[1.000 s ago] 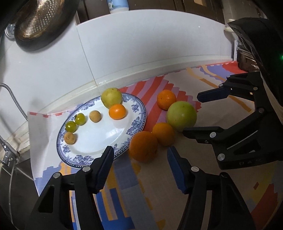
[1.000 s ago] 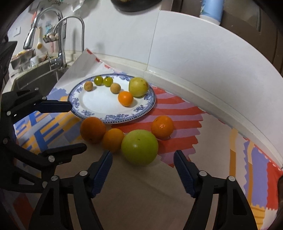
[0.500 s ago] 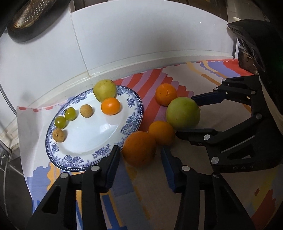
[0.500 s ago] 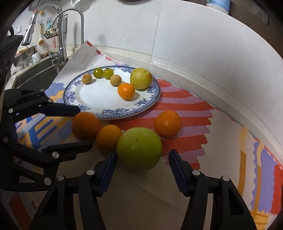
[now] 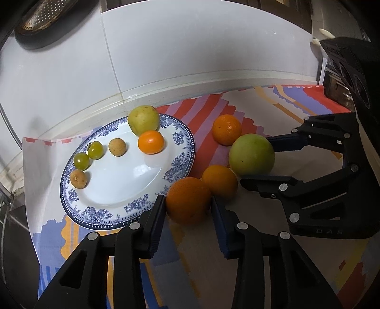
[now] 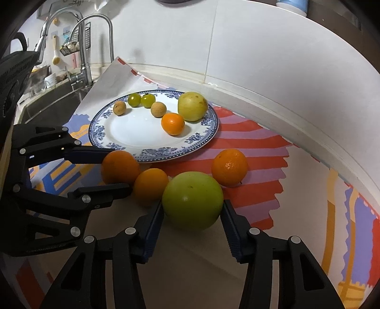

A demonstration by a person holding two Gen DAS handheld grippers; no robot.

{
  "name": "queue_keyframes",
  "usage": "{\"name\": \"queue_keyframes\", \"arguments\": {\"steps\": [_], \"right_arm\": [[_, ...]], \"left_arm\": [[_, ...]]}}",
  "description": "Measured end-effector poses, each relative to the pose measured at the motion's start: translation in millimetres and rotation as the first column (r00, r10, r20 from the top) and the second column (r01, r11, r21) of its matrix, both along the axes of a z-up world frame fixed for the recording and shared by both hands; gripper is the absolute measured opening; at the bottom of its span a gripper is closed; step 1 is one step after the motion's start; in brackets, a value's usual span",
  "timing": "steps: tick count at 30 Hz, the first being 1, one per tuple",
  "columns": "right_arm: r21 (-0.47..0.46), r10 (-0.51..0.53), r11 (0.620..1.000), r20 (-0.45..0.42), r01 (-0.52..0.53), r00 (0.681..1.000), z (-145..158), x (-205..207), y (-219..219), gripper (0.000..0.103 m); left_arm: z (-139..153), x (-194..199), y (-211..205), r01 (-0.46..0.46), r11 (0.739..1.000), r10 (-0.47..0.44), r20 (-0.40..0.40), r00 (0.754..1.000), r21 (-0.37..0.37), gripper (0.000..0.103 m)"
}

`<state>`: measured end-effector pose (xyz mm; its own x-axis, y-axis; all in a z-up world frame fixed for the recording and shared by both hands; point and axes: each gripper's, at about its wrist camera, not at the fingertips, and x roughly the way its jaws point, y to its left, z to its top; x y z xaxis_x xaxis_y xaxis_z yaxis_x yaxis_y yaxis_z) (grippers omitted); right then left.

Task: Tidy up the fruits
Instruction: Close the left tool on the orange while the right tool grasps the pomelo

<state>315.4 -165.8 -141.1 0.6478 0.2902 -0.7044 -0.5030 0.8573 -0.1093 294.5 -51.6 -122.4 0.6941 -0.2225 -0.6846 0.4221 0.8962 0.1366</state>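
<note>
Plate (image 5: 180, 152) carries six fruits; four more lie on the cloth (image 5: 296, 114) beside it. Left gripper (image 5: 187, 202) brackets the big orange (image 5: 187, 199), right gripper (image 6: 192, 209) the green fruit (image 6: 192, 199), each touching both sides.

My left claw (image 5: 187, 202) covers the bottom of the big orange (image 5: 188, 199), so I cannot tell if its pads touch it. My right claw (image 6: 192, 211) hides the sides of the green fruit (image 6: 192, 199) the same way. The metal strainer (image 5: 47, 21) is cut off at the top edge. The things by the sink (image 6: 47, 99) are too small to tell.
</note>
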Motion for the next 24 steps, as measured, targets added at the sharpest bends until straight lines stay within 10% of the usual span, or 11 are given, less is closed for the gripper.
{"name": "queue_keyframes", "arguments": {"steps": [24], "right_arm": [[0.109,-0.064,0.993,0.09,0.054,0.994,45.5,-36.3,-5.9,0.049]], "left_arm": [[47.6,-38.3,16.3,-0.081,0.991,0.089,0.075,0.993,-0.102,0.038]]}}
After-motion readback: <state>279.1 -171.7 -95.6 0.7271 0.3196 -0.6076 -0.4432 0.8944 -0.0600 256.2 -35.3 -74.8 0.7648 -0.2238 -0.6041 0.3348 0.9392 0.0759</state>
